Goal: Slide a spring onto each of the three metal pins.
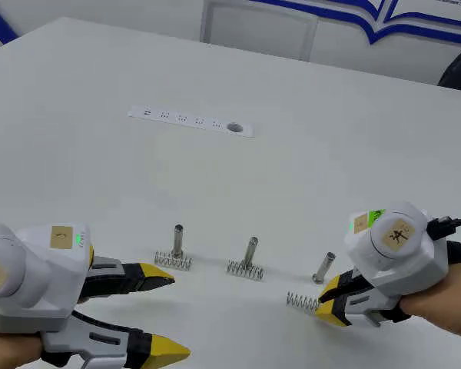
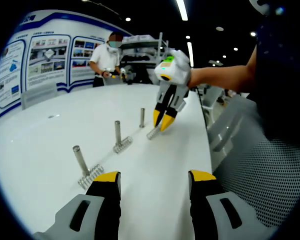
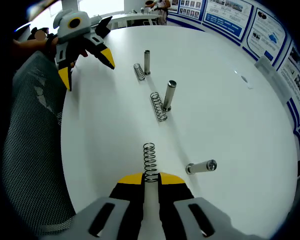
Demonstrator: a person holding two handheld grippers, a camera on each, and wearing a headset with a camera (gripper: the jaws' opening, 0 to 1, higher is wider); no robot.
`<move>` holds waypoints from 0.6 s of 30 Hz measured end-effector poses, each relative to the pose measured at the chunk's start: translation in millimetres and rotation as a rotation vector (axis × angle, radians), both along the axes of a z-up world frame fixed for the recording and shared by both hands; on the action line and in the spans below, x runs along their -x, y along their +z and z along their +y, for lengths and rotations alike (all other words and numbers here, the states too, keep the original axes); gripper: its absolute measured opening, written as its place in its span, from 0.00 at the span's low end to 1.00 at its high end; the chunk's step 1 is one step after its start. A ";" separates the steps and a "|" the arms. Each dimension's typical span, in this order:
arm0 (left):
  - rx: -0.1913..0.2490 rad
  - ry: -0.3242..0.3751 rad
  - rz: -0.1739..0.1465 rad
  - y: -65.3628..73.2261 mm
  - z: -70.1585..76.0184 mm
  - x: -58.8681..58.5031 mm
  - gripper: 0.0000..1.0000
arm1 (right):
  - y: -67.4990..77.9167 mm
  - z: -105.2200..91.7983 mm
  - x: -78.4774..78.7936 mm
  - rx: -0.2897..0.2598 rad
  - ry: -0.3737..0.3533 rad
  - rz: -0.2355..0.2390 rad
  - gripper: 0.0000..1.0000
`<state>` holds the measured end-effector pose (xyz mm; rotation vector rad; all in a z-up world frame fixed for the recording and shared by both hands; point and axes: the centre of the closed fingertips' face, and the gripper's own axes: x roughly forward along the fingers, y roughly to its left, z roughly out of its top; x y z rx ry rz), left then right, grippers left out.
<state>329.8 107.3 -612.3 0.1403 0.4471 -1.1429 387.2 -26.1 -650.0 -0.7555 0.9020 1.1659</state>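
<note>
Three metal pins stand in a row on the white table [image 1: 307, 154]: left pin [image 1: 177, 240], middle pin [image 1: 250, 250], right pin [image 1: 323, 267], which looks tilted. One spring [image 1: 173, 261] lies at the left pin's foot and another spring [image 1: 244, 269] at the middle pin's foot. My right gripper [image 1: 330, 304] is shut on the end of a third spring [image 3: 149, 160], which lies low over the table just left of the right pin [image 3: 202, 166]. My left gripper [image 1: 173, 315] is open and holds nothing, in front of the left pin [image 2: 80, 159].
A white socket strip [image 1: 190, 121] lies flat farther back on the table. A chair back [image 1: 259, 27] stands behind the far edge. A grey mesh chair [image 2: 250, 165] sits beside the near edge. A person [image 2: 106, 60] stands in the background.
</note>
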 end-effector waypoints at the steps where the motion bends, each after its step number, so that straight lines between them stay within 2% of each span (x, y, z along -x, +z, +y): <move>1: -0.003 -0.012 -0.002 0.0 -2.2 0.1 0.55 | 1.4 2.9 2.5 -0.005 0.006 0.001 0.11; 10: -0.035 -0.102 -0.010 -3.5 -15.3 -7.1 0.50 | 6.0 23.0 17.8 -0.020 0.054 0.016 0.11; 18: -0.057 -0.165 -0.007 -10.7 -26.0 -10.9 0.46 | 19.3 47.1 31.6 -0.058 0.103 0.030 0.11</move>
